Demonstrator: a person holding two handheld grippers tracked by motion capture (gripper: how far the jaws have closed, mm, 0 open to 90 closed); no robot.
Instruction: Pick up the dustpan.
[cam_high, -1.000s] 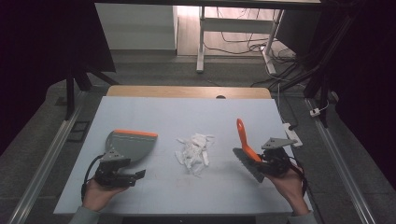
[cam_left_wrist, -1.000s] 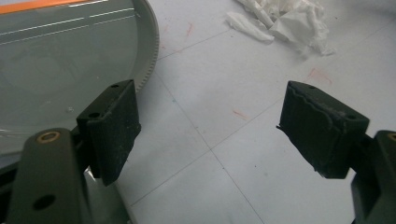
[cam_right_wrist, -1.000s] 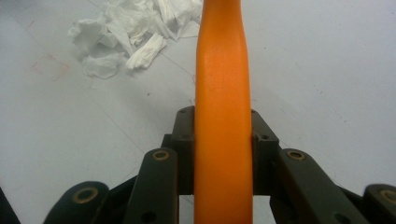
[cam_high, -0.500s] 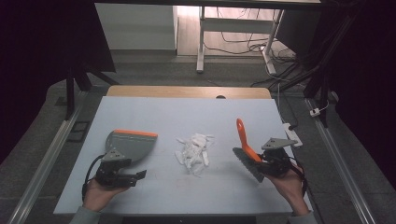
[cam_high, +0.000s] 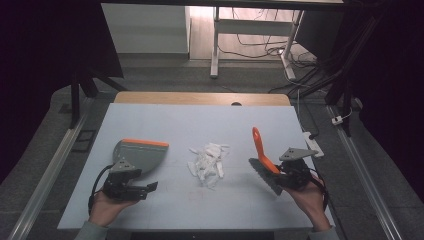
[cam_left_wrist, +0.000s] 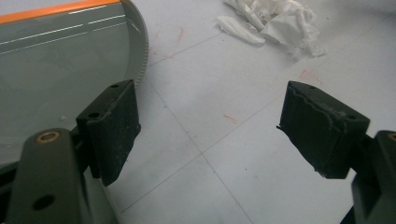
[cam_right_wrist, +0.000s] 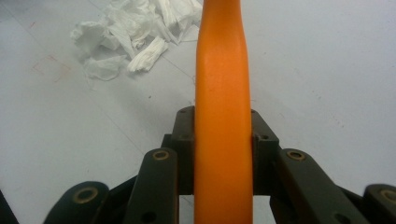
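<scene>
A heap of crumpled white paper scraps (cam_high: 207, 162) lies mid-table, also seen in the left gripper view as paper scraps (cam_left_wrist: 275, 21) and in the right gripper view as paper scraps (cam_right_wrist: 135, 35). A grey dustpan with an orange edge (cam_high: 140, 154) lies flat at the left; its pan (cam_left_wrist: 56, 70) fills the left of the left gripper view. My left gripper (cam_high: 147, 187) rests just in front of the dustpan, jaws wide apart with bare table between them. My right gripper (cam_high: 280, 172) is shut on the orange handle (cam_right_wrist: 223, 116) of a hand brush (cam_high: 262, 160), whose dark bristle head sits near the table.
The pale blue table (cam_high: 200, 125) has a wooden strip along its far edge (cam_high: 200, 98). A white desk frame and cables (cam_high: 260, 40) stand on the floor beyond. Metal rails (cam_high: 50, 170) run along both sides.
</scene>
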